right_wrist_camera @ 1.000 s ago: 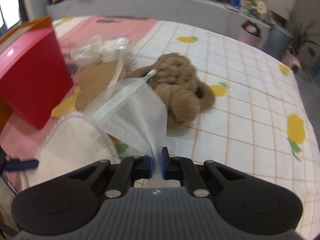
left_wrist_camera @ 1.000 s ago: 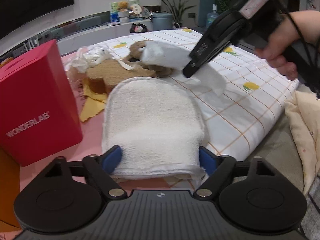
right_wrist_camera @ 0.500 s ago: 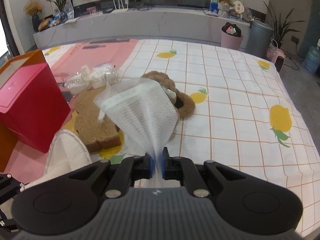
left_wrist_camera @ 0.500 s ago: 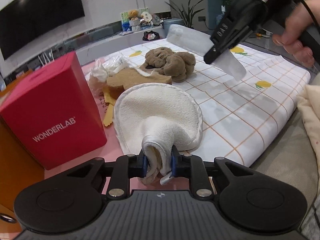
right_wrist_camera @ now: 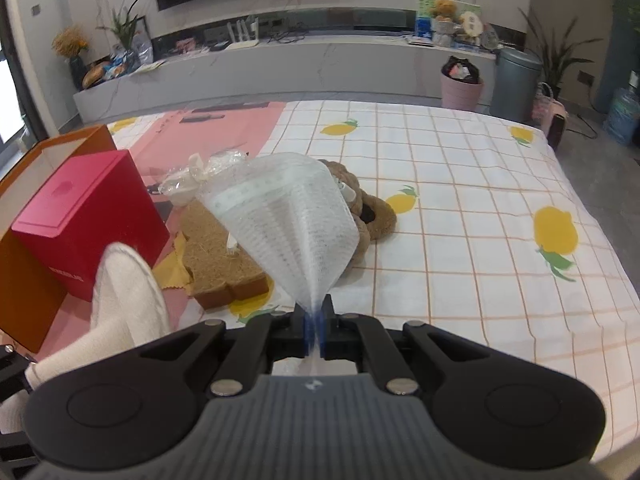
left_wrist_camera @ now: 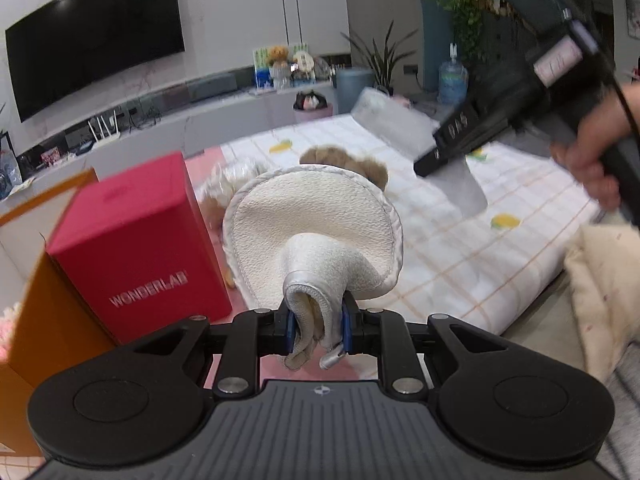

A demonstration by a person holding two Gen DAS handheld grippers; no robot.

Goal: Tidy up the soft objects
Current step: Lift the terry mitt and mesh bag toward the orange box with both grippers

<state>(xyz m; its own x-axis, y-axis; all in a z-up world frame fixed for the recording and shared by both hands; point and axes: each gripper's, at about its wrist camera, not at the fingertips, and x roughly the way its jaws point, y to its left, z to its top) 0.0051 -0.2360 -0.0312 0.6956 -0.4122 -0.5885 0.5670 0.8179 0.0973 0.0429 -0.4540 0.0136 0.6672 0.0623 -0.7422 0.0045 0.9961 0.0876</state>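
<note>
Whereas one second ago its jaws straddled the flat white mitt (left_wrist_camera: 316, 232), the left gripper (left_wrist_camera: 316, 326) has clamped its bunched cuff, lifting it at frame centre. The right gripper (right_wrist_camera: 315, 330) stays clenched on the mesh pouch (right_wrist_camera: 288, 220), now raised higher above the bed (right_wrist_camera: 460, 200).

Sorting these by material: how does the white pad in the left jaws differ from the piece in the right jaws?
The terry pad is thick, opaque and cream; the mesh piece is thin, see-through and bluish-white. The pad is rounded; the mesh fans out from a pinched point. Both are soft, clamped at one edge and lifted.
</note>
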